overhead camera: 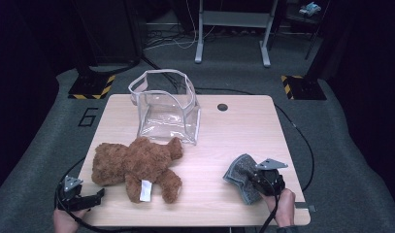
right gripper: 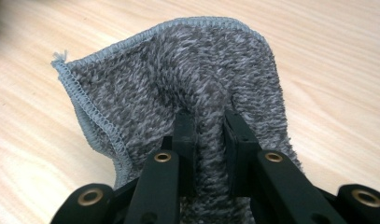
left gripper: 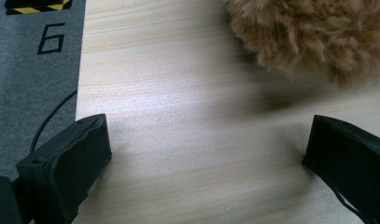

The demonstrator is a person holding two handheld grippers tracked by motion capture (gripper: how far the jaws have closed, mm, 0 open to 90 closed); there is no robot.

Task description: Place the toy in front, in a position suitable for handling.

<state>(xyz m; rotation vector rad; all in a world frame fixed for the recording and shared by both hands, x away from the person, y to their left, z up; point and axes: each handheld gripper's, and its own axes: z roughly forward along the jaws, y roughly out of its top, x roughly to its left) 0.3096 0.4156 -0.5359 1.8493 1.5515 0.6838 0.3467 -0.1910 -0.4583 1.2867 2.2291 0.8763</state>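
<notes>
Item: grey terry cloth (right gripper: 178, 79), hemmed in pale blue. Location: near edge of the tabletop (overhead camera: 234, 131), well to the right of the clear plastic bin (overhead camera: 165, 107) and nearer us than it. Condition: bunched, a fold of it pinched and rising off the wood.

Item: right gripper (overhead camera: 262, 180). We record its fingers (right gripper: 185, 140) drawn close together and clamped on a ridge of the cloth, the pile bulging up between them.

Item: left gripper (overhead camera: 90, 196). Location: near left corner, well left of the bin and in front of it; fingers (left gripper: 73, 158) wide apart over bare wood, holding nothing. The brown teddy bear (overhead camera: 137, 165) lies just beyond it, directly in front of the bin.

Step in hand, as we judge it: the cloth is gripped and being lifted clear.

Next move, in our estimate: carry the cloth up and across to the bin's open mouth, high enough to clear its floppy rim, then part the fingers above it.
</notes>
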